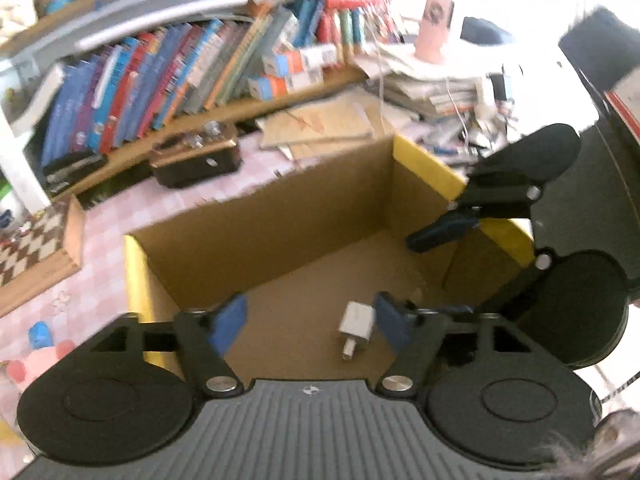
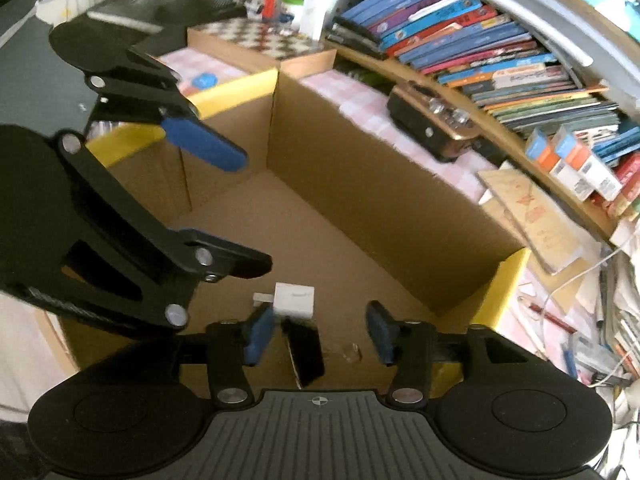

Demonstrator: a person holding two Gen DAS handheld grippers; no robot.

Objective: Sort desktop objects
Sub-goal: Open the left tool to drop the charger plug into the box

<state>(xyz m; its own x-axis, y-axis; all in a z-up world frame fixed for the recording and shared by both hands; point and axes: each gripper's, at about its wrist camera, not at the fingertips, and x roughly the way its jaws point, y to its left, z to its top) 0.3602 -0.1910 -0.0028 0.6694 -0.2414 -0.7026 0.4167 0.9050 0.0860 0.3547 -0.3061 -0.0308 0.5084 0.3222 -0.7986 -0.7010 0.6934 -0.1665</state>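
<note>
— What are the grippers doing?
— The left gripper (image 1: 310, 326) and the right gripper (image 2: 318, 334) both hang released over the cardboard box (image 1: 280, 216), grasping nothing

— And the things being sorted?
— A white charger (image 1: 356, 326) and a black phone (image 2: 306, 354) lie on the box floor, near side, on the pink-checked tabletop (image 1: 100, 216)

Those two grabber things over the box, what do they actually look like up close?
Both match: the left gripper and right gripper have black linkage arms joined by silver rivets, blue pads on the fingers, two round black discs, and a ribbed grey body bearing a small crosshair mark.
</note>
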